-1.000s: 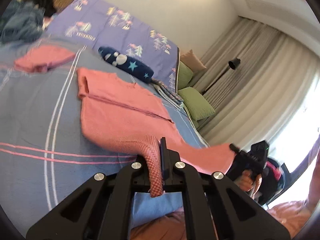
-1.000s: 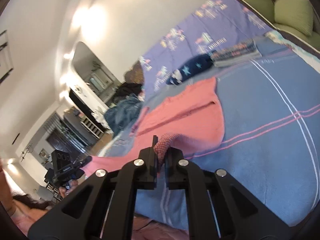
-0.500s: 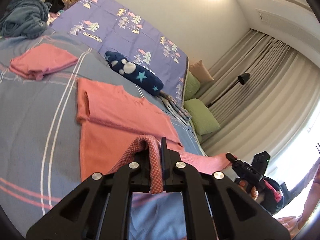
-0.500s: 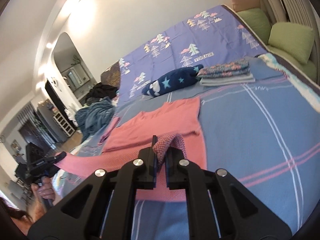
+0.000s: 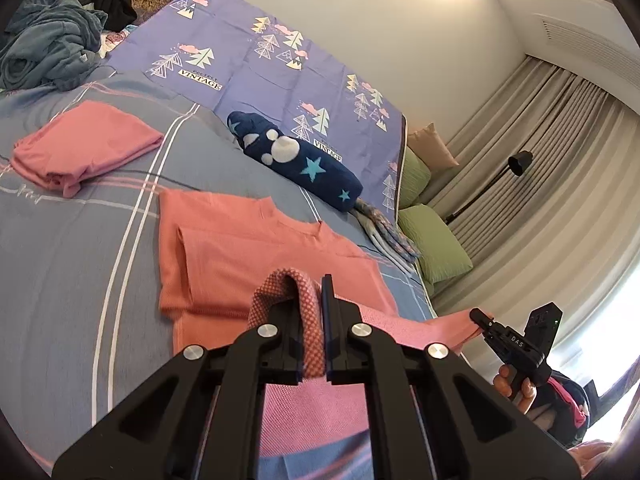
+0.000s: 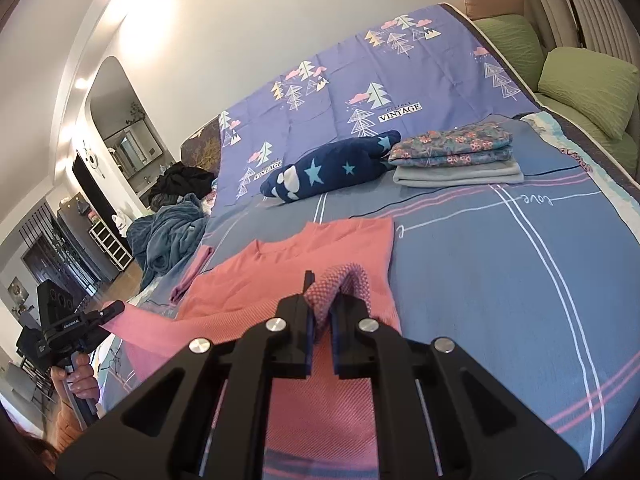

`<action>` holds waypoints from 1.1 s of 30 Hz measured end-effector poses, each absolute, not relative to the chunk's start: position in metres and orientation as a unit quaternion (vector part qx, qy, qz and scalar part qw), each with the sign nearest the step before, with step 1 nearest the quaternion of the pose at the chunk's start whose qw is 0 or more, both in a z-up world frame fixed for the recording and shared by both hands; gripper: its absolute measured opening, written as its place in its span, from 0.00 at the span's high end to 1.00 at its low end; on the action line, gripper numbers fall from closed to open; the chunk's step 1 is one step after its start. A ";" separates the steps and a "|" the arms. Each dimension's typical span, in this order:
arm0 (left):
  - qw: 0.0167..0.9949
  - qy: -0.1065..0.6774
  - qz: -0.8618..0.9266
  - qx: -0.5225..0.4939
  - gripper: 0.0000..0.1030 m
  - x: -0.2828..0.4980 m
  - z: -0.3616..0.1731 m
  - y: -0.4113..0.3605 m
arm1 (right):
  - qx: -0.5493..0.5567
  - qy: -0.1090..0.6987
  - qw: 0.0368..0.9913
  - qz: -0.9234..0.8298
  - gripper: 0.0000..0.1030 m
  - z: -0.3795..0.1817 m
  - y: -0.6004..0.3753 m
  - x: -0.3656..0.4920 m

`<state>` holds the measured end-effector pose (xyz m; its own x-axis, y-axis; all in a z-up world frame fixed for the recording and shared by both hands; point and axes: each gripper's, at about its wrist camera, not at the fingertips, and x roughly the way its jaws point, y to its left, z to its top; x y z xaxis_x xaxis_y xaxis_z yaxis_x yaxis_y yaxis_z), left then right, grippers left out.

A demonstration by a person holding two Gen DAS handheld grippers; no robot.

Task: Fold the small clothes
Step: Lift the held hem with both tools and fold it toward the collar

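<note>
Coral-pink knit top [image 5: 256,248], its lifted hem showing a paler woven pink; black grippers, left gripper [image 5: 310,316] and right gripper [image 6: 320,304], both showing silver screw heads. Bedspread [image 5: 60,260] showing blue-grey, carrying white and pink stripes. Sheet [image 5: 256,64] at the head showing lilac, carrying white, pink and yellow pine trees with clouds. Bolster [image 5: 296,166] showing navy, carrying turquoise stars and white blobs. Folded pile [image 6: 454,152] showing a grey-blue floral print over plain pale grey. Folded garment [image 5: 84,146] showing rose pink. Crumpled blanket [image 5: 48,52] showing slate blue. Cushions [image 6: 588,84] showing olive green. Curtains [image 5: 532,168] showing beige.
</note>
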<state>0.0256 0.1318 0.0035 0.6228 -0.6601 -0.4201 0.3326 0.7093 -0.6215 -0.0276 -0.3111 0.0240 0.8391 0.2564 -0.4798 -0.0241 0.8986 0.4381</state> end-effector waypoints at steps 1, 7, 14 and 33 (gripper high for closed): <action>0.867 0.326 -0.284 -0.249 0.95 0.030 0.004 0.131 | 0.211 0.275 0.935 0.074 0.94 0.024 -0.311 -0.024; 0.874 0.327 -0.271 -0.236 0.95 0.059 0.005 0.123 | 0.200 0.284 0.935 0.073 0.94 0.020 -0.314 0.009; 0.883 0.330 -0.254 -0.216 0.95 0.086 0.003 0.111 | 0.187 0.294 0.935 0.069 0.94 0.012 -0.315 0.042; 0.896 0.332 -0.231 -0.183 0.95 0.143 0.006 0.089 | 0.164 0.323 0.931 0.044 0.94 0.007 -0.326 0.109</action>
